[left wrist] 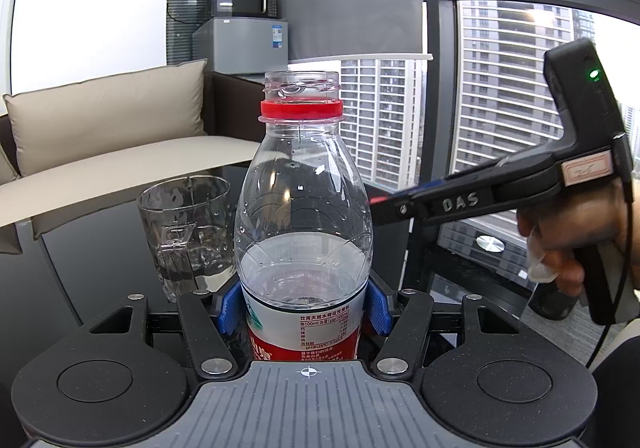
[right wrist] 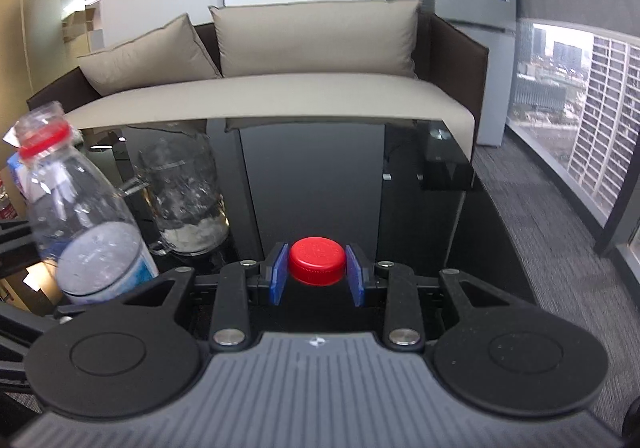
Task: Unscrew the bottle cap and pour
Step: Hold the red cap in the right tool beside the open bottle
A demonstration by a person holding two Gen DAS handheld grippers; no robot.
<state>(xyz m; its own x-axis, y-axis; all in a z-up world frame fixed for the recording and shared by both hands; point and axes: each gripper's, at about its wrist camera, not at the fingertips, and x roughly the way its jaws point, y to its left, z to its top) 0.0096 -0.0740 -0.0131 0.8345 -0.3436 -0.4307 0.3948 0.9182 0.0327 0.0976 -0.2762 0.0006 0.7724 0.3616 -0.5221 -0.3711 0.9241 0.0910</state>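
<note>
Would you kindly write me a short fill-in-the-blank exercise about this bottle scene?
1. The right claw holds the red ____.
2. The left claw grips the ____ by its body.
3. The bottle's mouth is ____.
4. Beside the bottle stands a glass ____ on the table.

Missing words: cap; bottle; open; mug

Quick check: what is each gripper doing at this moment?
Left gripper: shut on the bottle, which is uncapped.
Right gripper: shut on the red cap.
</note>
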